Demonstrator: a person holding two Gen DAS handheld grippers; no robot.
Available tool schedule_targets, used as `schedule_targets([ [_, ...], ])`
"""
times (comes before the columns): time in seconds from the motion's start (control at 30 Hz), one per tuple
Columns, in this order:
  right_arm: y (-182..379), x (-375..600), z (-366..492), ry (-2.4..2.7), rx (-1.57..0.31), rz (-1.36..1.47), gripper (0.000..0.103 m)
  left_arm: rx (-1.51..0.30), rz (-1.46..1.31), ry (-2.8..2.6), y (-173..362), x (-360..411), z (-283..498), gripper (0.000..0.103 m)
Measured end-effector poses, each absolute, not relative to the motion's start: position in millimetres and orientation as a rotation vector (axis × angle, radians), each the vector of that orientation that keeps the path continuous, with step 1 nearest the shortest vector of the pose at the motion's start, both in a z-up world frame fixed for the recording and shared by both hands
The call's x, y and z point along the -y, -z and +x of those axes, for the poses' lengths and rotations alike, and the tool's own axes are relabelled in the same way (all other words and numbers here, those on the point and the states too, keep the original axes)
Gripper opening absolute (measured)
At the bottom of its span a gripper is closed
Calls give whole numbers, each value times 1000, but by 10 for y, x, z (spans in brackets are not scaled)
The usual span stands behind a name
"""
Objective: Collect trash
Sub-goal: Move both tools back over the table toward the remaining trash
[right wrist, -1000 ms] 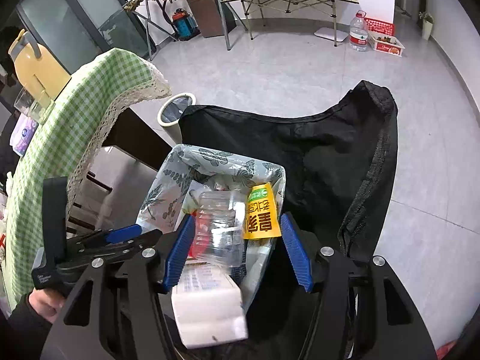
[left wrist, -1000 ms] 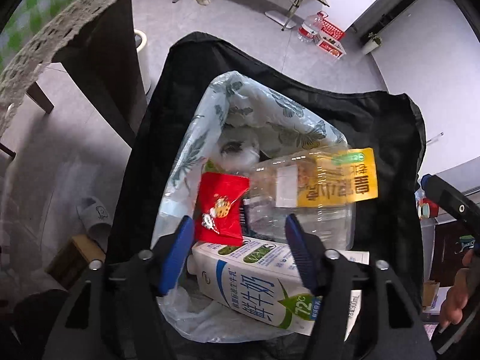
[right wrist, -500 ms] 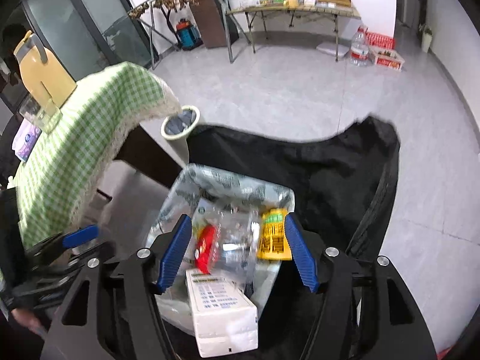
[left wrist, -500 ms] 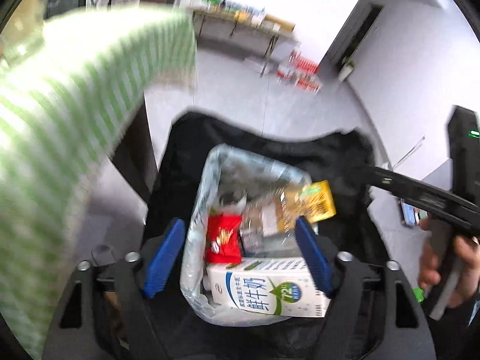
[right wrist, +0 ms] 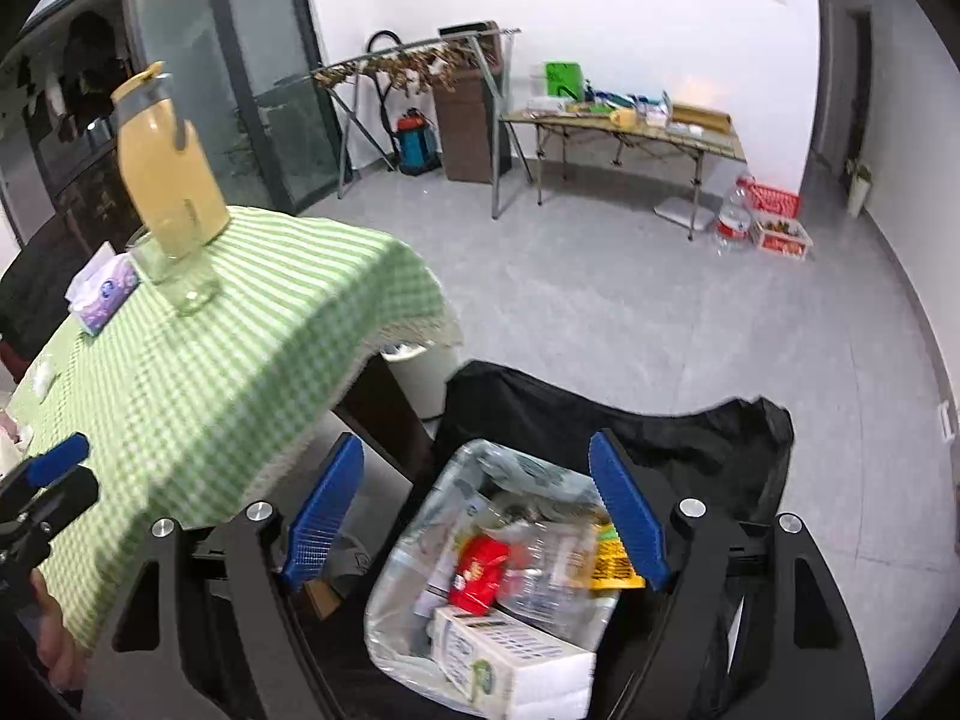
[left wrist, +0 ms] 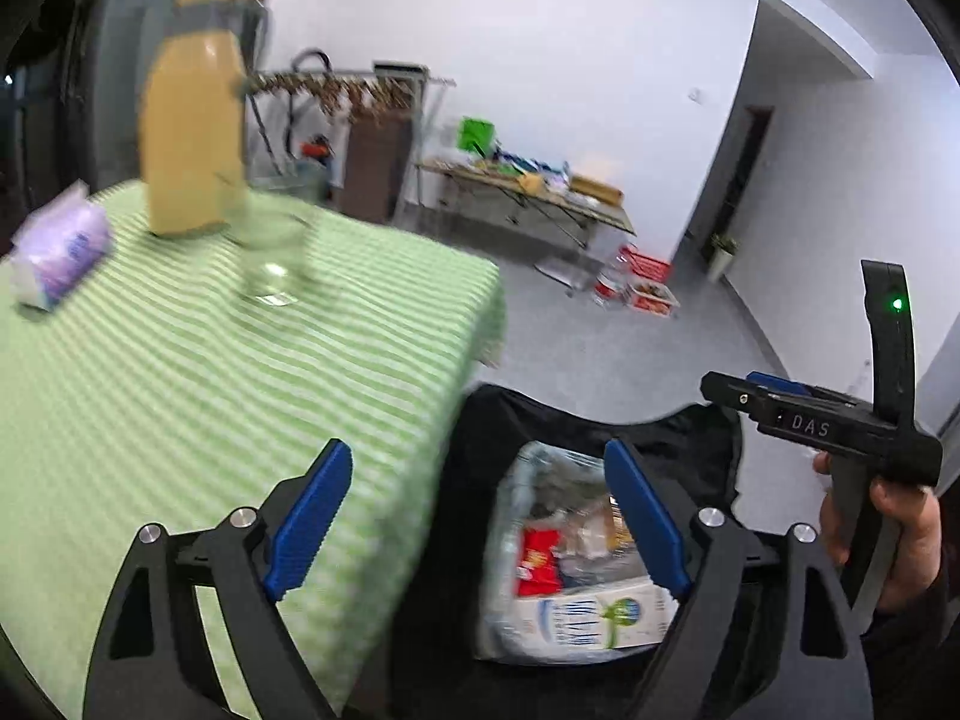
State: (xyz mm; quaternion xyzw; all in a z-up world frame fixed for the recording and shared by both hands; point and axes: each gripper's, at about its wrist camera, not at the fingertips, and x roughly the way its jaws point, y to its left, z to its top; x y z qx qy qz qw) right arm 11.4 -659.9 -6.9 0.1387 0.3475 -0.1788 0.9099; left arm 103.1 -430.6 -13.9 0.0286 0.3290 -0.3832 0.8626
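Nearest to the cameras, the left gripper point(left wrist: 480, 516) and the right gripper point(right wrist: 474, 516) both hang empty in the air, each with its blue pads spread wide and opening further, nothing pressed between them. In the left wrist view the right gripper shows at the right edge, held in a hand point(left wrist: 888, 540).

Just below the grippers sits one black bag point(right wrist: 660, 444), open at the top, with one patterned plastic liner point(right wrist: 480, 468) inside it. The trash lies in this liner: one milk carton point(right wrist: 516, 654) at the near end, one red snack packet point(right wrist: 480, 564) beside it, and one clear plastic bottle point(right wrist: 546, 564) with a yellow label point(right wrist: 612, 564) lying across the middle.

To the left stands one table under a green checked cloth point(right wrist: 228, 372) with a lace edge. On it are one yellow pitcher point(right wrist: 168, 174), one clear glass point(right wrist: 180, 276) in front of it, and one purple tissue pack point(right wrist: 105, 294). One white bin point(right wrist: 420, 378) stands on the floor beneath the table's corner, just beyond the bag.

The floor is pale grey. Farther off, one folding table point(right wrist: 630, 132) loaded with small items stands against a white wall, with one drying rack point(right wrist: 420, 60) and one brown cabinet point(right wrist: 474, 102) to its left. Two red baskets point(right wrist: 774, 216) and a large water bottle point(right wrist: 732, 216) sit on the floor at its right.
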Motion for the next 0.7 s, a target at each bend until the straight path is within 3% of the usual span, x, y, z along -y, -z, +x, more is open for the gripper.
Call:
schedule_targets([
  [0.17,-172,6191,323,327,-671,236,75,-621,40,728,-90,3763,1057,91],
  [0.7,-594,4522,679,151,-582,66,83,-489,-134,454,-488,1667,1138,95],
])
